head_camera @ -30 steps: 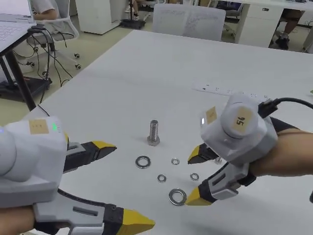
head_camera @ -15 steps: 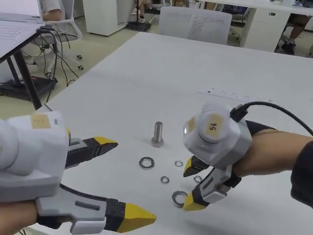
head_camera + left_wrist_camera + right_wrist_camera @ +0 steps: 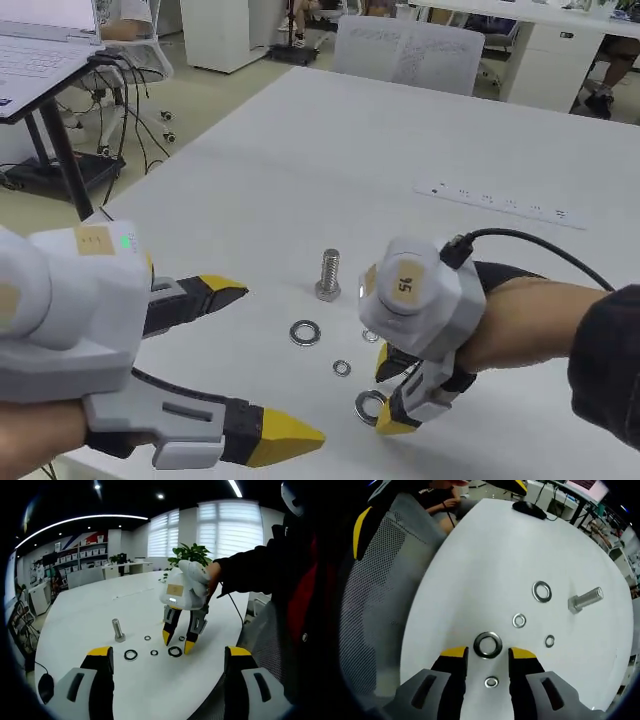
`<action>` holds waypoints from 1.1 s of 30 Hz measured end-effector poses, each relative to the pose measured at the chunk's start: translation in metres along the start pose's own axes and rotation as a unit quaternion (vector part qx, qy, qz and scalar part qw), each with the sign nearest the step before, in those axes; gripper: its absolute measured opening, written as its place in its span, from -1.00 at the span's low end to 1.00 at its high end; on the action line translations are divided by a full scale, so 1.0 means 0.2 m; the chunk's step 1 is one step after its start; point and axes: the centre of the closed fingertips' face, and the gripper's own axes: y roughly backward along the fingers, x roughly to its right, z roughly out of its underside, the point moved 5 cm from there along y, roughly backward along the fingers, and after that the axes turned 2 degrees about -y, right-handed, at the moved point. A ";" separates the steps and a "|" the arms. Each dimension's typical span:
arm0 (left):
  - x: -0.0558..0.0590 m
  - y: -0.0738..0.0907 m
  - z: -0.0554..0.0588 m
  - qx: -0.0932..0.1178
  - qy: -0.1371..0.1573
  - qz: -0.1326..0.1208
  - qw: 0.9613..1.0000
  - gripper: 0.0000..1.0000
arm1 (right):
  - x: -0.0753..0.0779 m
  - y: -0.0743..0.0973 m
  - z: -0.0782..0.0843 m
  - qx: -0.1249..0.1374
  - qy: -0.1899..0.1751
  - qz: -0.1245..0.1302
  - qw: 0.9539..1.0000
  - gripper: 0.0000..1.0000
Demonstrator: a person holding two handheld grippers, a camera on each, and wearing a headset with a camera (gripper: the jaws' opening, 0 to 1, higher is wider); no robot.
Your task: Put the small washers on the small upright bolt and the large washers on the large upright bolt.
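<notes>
Since the large washer (image 3: 487, 645) lies flat on the table (image 3: 300, 170), the right gripper (image 3: 488, 653) is pointed steeply down at it, jaws apart and clamped on nothing, with one yellow tip to each side of the ring's near edge. That stance looks meant to pinch the ring across its width. Whether the tips touch the table cannot be told. A small washer (image 3: 491, 682) sits further back between the same jaws, so a careless close might catch it too. The bolt (image 3: 329, 276) stands on its head with the thread up, which lets a ring drop over it from above. Going by its thickness it is probably the large one, the proper home for this washer. Near it lie a second large washer (image 3: 305, 332) and, in the right gripper view, two more small washers (image 3: 519, 620), all loose on the table and none threaded on yet. The left gripper (image 3: 258, 365) hangs low at the near side with its jaws wide apart and empty, apparently kept clear of the work. A thin flat ring gives little edge to grip and may slide.
</notes>
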 end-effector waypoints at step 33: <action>0.01 0.03 -0.04 0.013 -0.006 -0.009 1.000 0.81 | -0.01 -0.02 -0.03 -0.044 -0.013 0.005 0.999 -0.52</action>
